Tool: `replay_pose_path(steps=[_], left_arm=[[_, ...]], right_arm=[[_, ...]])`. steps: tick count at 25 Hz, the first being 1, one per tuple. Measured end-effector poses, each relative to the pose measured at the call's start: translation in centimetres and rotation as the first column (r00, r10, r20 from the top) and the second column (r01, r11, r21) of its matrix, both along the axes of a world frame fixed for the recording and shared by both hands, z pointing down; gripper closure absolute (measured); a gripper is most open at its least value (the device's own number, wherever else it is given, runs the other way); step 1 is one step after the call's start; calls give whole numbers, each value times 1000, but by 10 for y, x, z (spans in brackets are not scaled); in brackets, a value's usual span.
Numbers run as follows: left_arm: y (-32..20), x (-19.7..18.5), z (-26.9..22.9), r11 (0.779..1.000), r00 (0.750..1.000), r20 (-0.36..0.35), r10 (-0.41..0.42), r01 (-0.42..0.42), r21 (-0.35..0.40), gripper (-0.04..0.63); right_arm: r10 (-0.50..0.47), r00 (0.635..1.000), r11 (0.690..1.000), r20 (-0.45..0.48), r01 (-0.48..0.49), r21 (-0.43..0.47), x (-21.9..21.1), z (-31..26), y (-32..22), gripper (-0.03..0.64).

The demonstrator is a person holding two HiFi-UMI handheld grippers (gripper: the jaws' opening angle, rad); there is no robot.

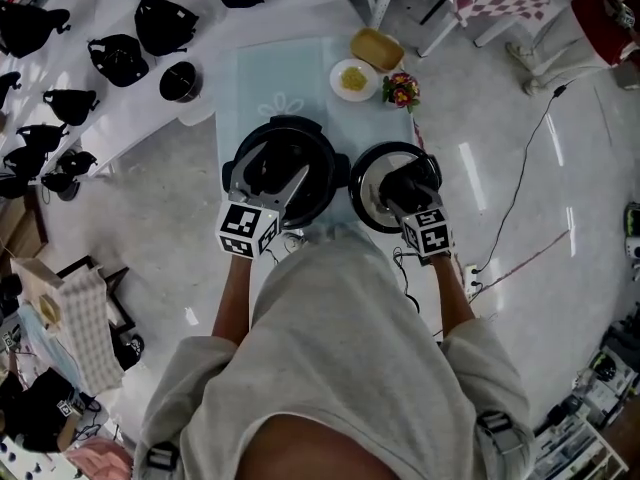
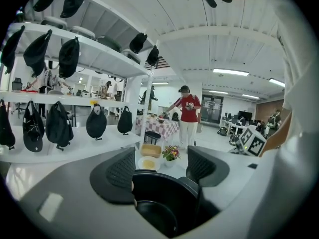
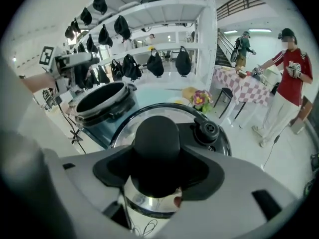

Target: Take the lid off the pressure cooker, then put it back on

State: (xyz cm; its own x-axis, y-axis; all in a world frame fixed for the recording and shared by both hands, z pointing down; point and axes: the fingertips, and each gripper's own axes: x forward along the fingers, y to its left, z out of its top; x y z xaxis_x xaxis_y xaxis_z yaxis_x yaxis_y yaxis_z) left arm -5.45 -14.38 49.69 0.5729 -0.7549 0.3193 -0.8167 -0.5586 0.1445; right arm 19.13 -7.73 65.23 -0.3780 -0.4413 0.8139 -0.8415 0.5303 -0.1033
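The black pressure cooker body (image 1: 285, 168) (image 3: 99, 103) stands uncovered on the pale blue table top (image 1: 250, 78). My left gripper (image 1: 272, 180) (image 2: 162, 171) reaches over its near side, and the pads sit against the cooker's black handle (image 2: 159, 198). The steel lid (image 1: 366, 193) (image 3: 222, 146) hangs in the air just right of the cooker, off the pot. My right gripper (image 1: 405, 183) (image 3: 158, 169) points steeply down and is shut on the lid's black knob (image 3: 157, 141). A small steam valve (image 3: 207, 130) shows beside the knob.
Behind the cooker lie a plate of yellow food (image 1: 353, 78), a yellow basket (image 1: 377, 48) and a small flower bunch (image 1: 401, 90). White shelves with black caps (image 1: 120, 58) run along the left. Cables (image 1: 520, 198) trail on the floor at right. A person in red (image 3: 291, 73) stands far off.
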Motion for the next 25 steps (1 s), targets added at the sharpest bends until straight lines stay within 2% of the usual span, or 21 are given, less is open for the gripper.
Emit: replay_pose_path(steps=[6,11,19,25], left_arm=[[-4,8,-1,1000,1000,-6,14,-14,7,267],[-6,2,-4,1000,1000,-19,-5,5,9,267],[0,-29,-9,994,994,-28,-104,104,19,267],[16,-73,-9,977,977,-36,-211,212,19,267]], right_arm=[[70,993,982,99,-86,167,2,-77,5,345],[41,982,952,184,-94,293,-19,-140,1,345],[-90,976,953,198,27,301,-60,-148,-9,345],[-218,957,943,190,156,295,-109,-146,-18,345]])
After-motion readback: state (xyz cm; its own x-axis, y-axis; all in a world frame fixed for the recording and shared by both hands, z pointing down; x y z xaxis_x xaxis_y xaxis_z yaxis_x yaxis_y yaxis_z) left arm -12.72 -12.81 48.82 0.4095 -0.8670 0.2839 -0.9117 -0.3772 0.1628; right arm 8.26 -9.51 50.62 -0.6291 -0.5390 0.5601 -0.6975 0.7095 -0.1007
